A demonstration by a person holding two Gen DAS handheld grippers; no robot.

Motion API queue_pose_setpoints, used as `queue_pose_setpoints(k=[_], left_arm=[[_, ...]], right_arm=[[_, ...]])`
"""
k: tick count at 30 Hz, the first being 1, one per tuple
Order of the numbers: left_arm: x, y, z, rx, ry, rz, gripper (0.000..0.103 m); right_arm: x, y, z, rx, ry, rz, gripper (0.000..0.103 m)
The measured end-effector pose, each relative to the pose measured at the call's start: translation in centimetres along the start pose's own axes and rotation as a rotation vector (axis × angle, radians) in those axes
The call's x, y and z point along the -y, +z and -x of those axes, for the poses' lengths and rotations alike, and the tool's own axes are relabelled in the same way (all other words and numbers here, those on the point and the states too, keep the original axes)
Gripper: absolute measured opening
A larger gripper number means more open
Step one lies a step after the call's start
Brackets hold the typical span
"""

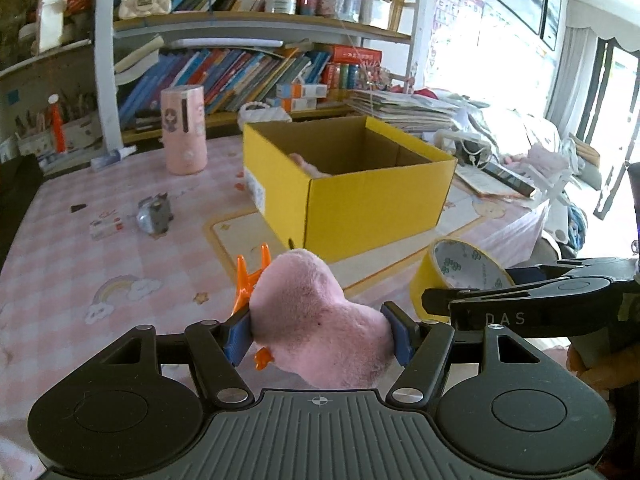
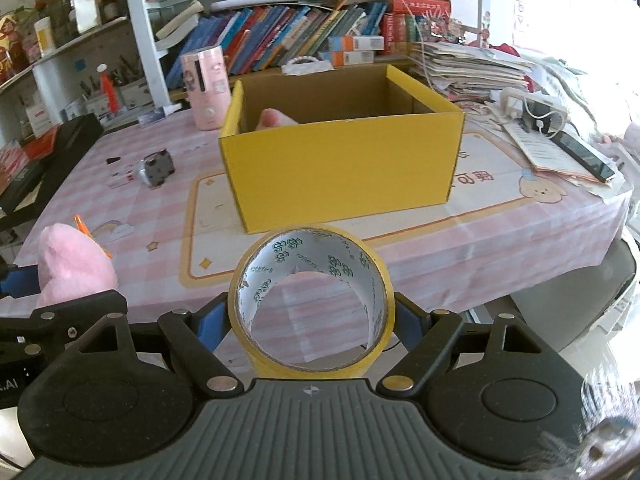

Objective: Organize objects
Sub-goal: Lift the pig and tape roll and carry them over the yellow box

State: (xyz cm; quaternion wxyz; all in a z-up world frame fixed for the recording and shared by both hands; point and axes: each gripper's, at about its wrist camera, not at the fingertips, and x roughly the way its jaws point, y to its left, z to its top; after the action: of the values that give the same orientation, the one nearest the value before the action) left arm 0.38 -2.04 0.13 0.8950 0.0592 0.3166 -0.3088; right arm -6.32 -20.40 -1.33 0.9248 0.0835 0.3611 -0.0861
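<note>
My left gripper (image 1: 318,332) is shut on a pink plush toy (image 1: 316,316) with orange feet, held above the table's near edge. The toy also shows in the right wrist view (image 2: 72,264). My right gripper (image 2: 308,320) is shut on a yellow tape roll (image 2: 310,302), which also shows in the left wrist view (image 1: 460,276), to the right of the toy. An open yellow cardboard box (image 1: 360,204) stands ahead on the table, also seen in the right wrist view (image 2: 340,168). A pink soft thing (image 2: 276,118) lies inside it.
A pink cylinder (image 1: 184,128) stands behind the box's left side. A small grey object (image 1: 156,214) and a small white packet (image 1: 106,226) lie on the pink checked tablecloth (image 1: 80,264) at left. Stacked papers (image 2: 472,68), a phone (image 2: 584,156) and bookshelves border the back and right.
</note>
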Motion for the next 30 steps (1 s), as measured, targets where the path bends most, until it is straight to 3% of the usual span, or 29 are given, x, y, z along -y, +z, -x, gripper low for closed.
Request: queue_pose_setpoints(k=[9,20,30], left_arm=[[1.4,2.4,-2.3,0.046,-0.009,-0.026,0.067],[2.7,7.8,-6.2,0.16,0.022,-0.064,0.067],[4.0,11.6,-11.7,0.17,0.076,-0.077,0.067]], right_arm=[[3.0,2.3,-1.3,0.023,-0.029,-0.027,0.08],[5.6,9.3,-1.9,0.286,-0.034,0.057,0.08],[7.4,15.9,-6.8,0.302,0.047,0.122,0.08]])
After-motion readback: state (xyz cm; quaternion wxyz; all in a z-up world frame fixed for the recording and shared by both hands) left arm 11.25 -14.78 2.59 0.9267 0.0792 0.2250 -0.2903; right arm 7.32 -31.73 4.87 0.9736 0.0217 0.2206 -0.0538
